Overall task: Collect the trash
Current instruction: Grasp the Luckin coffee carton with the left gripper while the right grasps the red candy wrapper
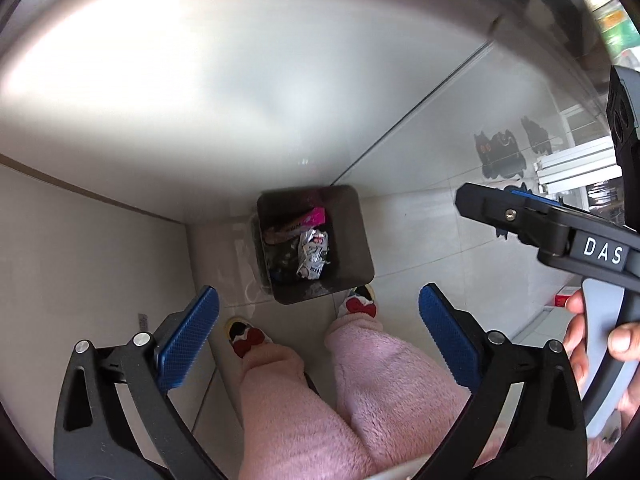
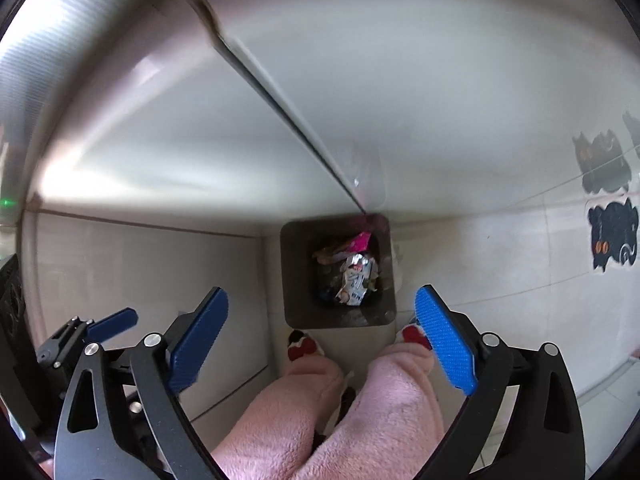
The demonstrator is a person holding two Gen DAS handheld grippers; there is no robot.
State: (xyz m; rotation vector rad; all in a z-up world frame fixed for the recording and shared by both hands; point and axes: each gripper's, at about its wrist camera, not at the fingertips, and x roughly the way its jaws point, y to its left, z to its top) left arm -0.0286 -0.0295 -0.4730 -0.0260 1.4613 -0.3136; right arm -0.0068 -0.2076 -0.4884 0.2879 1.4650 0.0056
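Bin point(image 1: 352, 232) bottom hidden beneath crumpled wrappers point(image 1: 314, 254).

Dark grey bin point(image 1: 352, 240), pink wrapper point(image 1: 314, 216), silver-white wrapper point(image 1: 314, 254), fluffy pink trousers point(image 1: 296, 412), red-bowed slippers point(image 1: 248, 336)

White letters "DAS" stand on the right gripper point(image 1: 516, 216) (print on the binned wrapper point(image 1: 314, 254) is unreadable).

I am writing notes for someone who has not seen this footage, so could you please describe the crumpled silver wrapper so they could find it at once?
Start at the dark square trash bin on the pale tiled floor, just ahead of the person's slippered feet. Look inside: the crumpled silver wrapper lies on top of the rubbish near the middle. Its shiny foil with white and red print sets it apart from the bright pink packet beside it.
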